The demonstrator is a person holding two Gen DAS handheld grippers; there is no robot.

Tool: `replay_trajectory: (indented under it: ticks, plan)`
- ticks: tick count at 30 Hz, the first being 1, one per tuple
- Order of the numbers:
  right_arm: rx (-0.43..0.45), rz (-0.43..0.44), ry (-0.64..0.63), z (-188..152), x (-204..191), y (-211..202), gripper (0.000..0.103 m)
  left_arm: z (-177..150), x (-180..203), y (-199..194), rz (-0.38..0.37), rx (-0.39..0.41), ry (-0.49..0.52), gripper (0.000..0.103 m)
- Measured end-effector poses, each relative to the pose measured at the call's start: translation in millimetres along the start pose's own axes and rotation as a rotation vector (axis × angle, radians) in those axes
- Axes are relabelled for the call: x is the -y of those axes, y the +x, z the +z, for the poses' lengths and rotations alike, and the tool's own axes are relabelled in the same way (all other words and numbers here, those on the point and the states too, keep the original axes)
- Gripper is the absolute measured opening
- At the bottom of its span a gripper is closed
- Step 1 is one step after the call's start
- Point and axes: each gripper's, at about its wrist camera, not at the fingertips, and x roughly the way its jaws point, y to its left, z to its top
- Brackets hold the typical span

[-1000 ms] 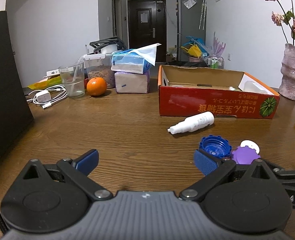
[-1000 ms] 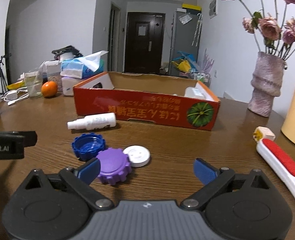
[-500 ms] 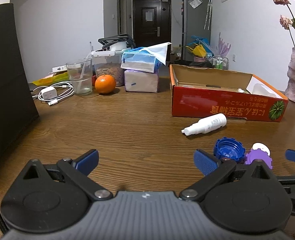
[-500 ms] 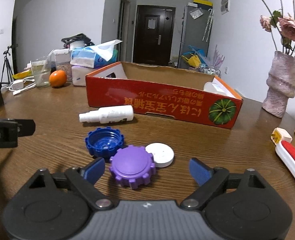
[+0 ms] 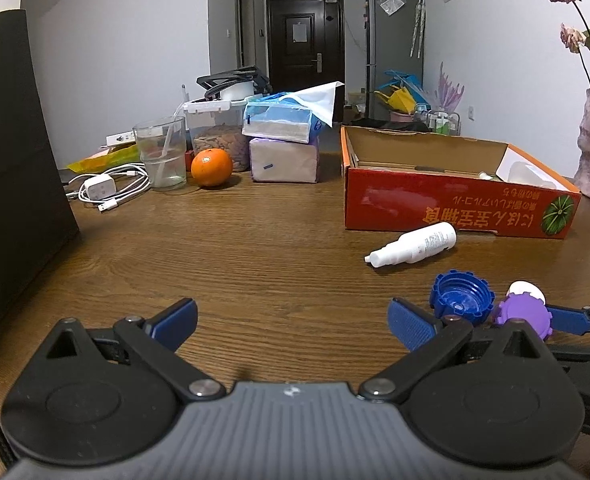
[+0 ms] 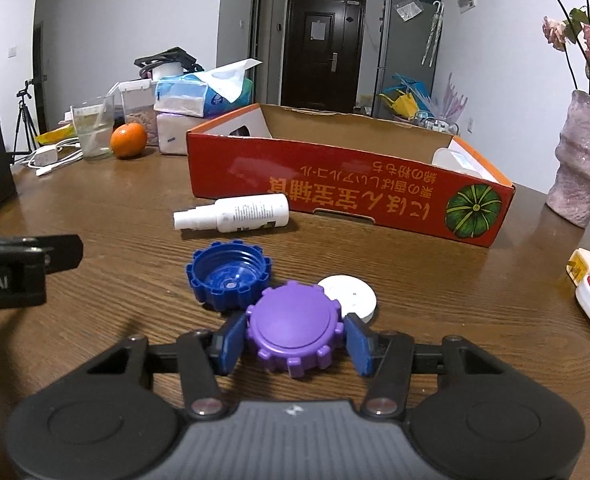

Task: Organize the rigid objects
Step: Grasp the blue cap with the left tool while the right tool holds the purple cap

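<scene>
White walls enclose a hallway with a dark door, a grey fridge and a brown wooden table.

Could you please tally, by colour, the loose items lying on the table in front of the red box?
Blue: 1, the blue cap
Purple: 1, the purple cap, between the right tool's fingers
White: 2, the white lid and the white spray bottle
Total: 4
</scene>
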Motion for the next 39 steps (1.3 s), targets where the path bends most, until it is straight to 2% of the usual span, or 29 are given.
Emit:
replay_trajectory:
  ticks: [14, 39]
  plan:
    - [0.06, 0.021, 0.028, 3, 11, -18, 0.052, 0, 12, 1, 0.007, 0.007, 0.009, 0.103]
    - [0.1, -0.033, 0.101, 1, 85, -22, 0.052, -1, 96, 20, -0.048, -0.038, 0.068, 0.103]
